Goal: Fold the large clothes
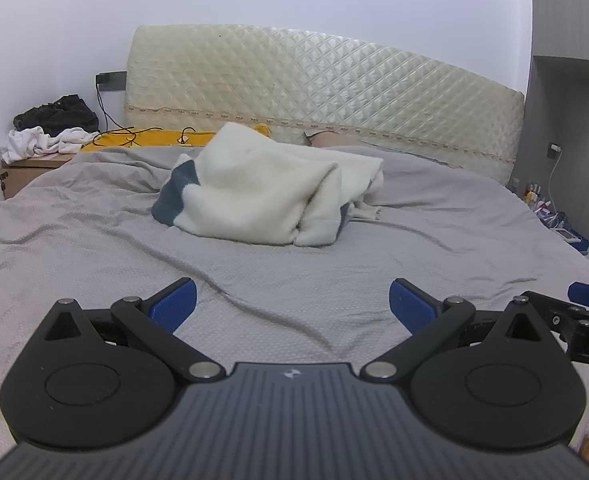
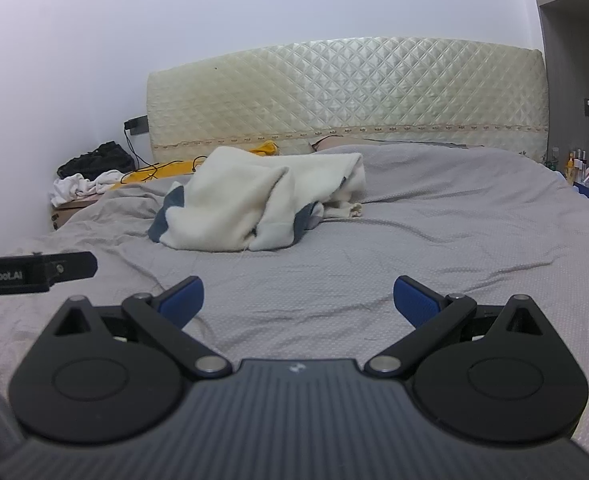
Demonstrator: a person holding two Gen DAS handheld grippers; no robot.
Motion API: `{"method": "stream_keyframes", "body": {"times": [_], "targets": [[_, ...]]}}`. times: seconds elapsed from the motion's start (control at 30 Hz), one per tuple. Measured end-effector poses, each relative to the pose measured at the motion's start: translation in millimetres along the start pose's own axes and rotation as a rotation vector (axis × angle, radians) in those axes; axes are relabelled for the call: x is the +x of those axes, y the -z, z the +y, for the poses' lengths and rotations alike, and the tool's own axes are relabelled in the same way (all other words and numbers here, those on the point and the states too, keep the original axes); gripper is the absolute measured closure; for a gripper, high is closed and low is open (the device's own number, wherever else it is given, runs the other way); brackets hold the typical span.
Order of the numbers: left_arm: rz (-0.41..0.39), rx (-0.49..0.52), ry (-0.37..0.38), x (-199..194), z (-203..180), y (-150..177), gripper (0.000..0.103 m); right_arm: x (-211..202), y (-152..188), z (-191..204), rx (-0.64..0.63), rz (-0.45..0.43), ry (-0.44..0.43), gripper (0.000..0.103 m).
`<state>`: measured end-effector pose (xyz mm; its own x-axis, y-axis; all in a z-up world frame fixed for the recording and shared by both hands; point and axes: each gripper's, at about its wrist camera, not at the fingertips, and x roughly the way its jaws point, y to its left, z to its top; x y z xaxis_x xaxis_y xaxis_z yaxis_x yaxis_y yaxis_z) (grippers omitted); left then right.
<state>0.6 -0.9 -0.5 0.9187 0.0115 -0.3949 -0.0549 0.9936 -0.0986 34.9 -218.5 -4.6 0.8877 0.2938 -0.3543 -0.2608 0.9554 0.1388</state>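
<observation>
Lying crumpled, fleecy cream garment (image 1: 270,192) on bed (image 1: 94,240).

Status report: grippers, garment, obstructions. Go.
Left gripper open, right gripper open, both empty. Cream garment crumpled mid-bed, untouched. Grey bedsheet between is bare; nothing blocks approach.

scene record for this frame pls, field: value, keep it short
setting: bedroom, bed with grey sheet, quilted cream headboard
garment: cream fleece garment with blue-grey patches, crumpled in a heap mid-bed, not yet folded
left tool: open, empty, above the sheet, short of the garment
right tool: open, empty, above the sheet, short of the garment
contact: neither tool touches the garment
left of bed: nightstand with a pile of black and white clothes
near headboard: yellow cloth with black cables
</observation>
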Motion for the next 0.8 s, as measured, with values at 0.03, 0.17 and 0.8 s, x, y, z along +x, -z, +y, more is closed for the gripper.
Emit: {"method": "stream_keyframes", "body": {"times": [0.03, 0.17, 0.8], "targets": [[0.0, 0.002, -0.001, 0.2, -1.0, 0.0, 0.0, -0.9, 0.0, 1.4, -0.004, -0.002, 0.005, 0.0], [0.003, 0.001, 0.0, 0.2, -1.1, 1.0, 0.0, -5.1, -0.5, 6.4, -0.011, -0.01, 0.002, 0.0], [0.009, -0.001, 0.0, 2.9, -1.8, 1.3, 0.0, -2.7, 0.9, 2.6, -0.014, -0.006, -0.003, 0.0]]}}
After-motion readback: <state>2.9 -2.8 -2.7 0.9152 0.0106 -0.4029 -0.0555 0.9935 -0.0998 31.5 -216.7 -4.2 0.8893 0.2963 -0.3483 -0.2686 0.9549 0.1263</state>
